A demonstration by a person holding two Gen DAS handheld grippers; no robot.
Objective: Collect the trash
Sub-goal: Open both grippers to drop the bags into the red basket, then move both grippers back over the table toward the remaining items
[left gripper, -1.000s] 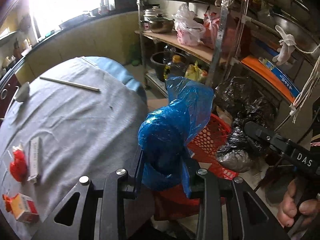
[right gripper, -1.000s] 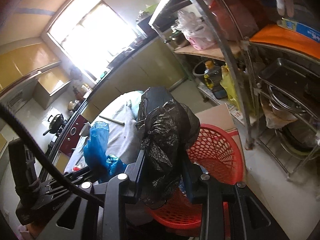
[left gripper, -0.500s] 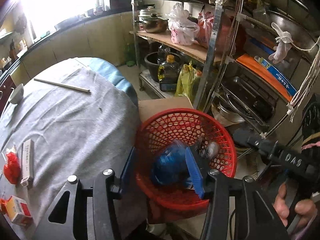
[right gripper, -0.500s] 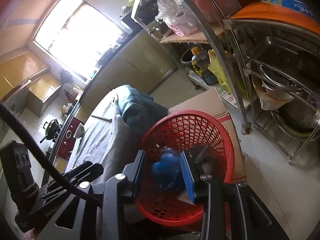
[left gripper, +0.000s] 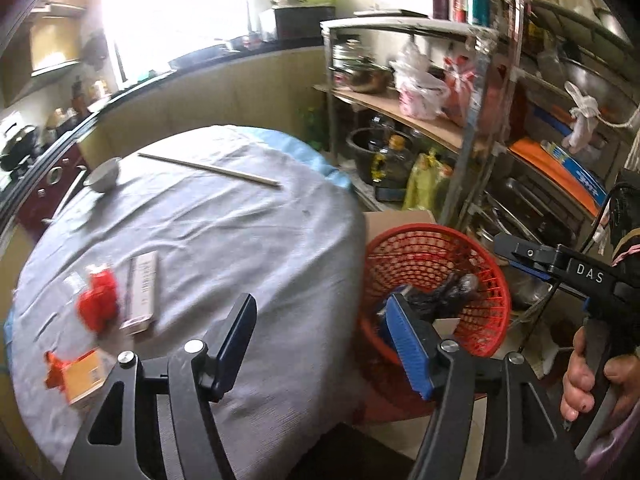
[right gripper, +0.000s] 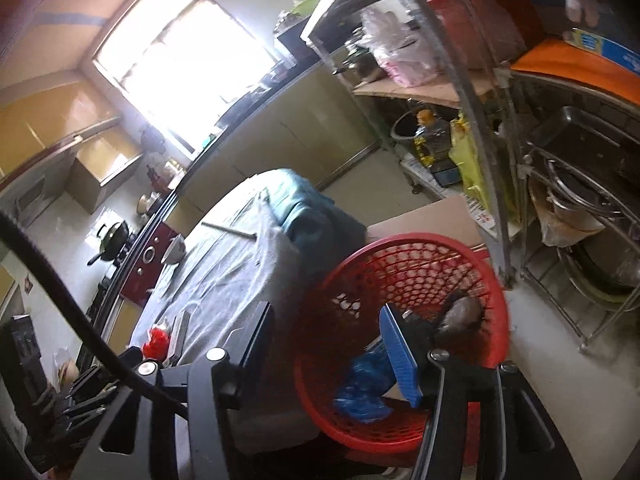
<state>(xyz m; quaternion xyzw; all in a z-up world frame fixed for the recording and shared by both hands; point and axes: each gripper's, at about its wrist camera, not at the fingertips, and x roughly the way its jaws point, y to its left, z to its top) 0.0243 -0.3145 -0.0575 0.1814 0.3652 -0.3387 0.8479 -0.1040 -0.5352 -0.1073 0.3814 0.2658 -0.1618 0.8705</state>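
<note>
Red basket (left gripper: 476, 248): mesh plastic, stood on the floor just beside the cloth-covered table (left gripper: 224, 240).
Black bag (left gripper: 444, 296): crumpled, lay inside the basket.
Blue bag (right gripper: 366, 384): crumpled, lay in the basket bottom beside the black one.
Red wrapper (left gripper: 98, 300): on the table.
Orange carton (left gripper: 82, 374): near the table's edge.

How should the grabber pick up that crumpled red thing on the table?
Probably from above. The crumpled red wrapper lies low on the grey tablecloth, right beside the long flat box. Pinch its bunched middle, where it stands highest, with the open left gripper turned so one finger slips into the narrow gap by the box. The picture is blurry, so its exact shape is unclear.
</note>
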